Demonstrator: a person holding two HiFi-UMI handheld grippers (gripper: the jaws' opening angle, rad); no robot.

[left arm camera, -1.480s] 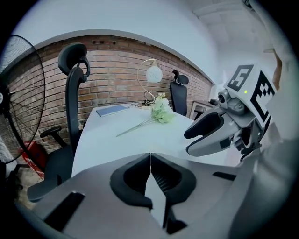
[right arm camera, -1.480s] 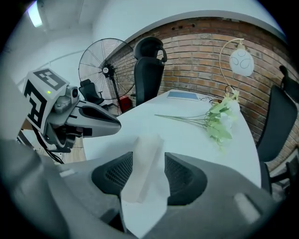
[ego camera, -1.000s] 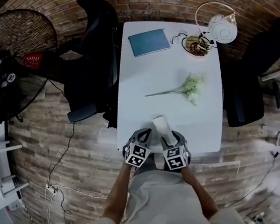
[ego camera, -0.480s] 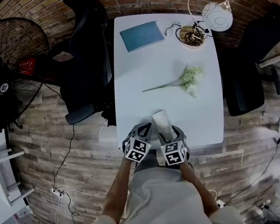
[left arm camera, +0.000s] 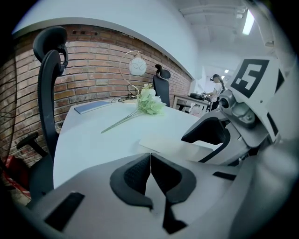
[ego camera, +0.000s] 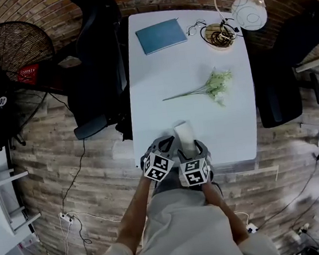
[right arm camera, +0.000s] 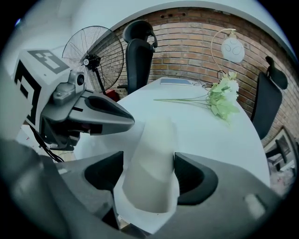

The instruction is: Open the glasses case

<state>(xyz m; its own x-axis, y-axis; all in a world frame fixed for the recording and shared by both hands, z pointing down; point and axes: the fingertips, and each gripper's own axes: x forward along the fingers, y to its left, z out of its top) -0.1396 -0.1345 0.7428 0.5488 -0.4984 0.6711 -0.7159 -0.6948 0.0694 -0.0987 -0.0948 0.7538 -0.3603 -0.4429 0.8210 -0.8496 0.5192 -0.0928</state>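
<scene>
The white glasses case point(ego camera: 185, 135) lies on the white table point(ego camera: 158, 72) close to its near edge, long side pointing away from me. My right gripper point(ego camera: 191, 149) straddles its near end. In the right gripper view the case point(right arm camera: 154, 154) fills the gap between the two black pads point(right arm camera: 196, 179), with a thin white flap spread under it. The jaws are opening and do not look pressed on it. My left gripper point(ego camera: 164, 145) hovers just left of the case, its pads point(left arm camera: 135, 175) shut together on nothing. The case point(left arm camera: 168, 144) shows pale and flat beyond them.
A bunch of pale green flowers point(ego camera: 215, 86) lies mid-table. At the far end are a blue notebook point(ego camera: 161, 35), a bowl of cables point(ego camera: 219, 34) and a white lamp point(ego camera: 248, 15). Black office chairs point(ego camera: 96, 57) point(ego camera: 280, 80) flank the table; a fan point(ego camera: 7, 62) stands left.
Both grippers stay at the table's near edge around the case, the right one a little lower. The head view has shifted slightly.
</scene>
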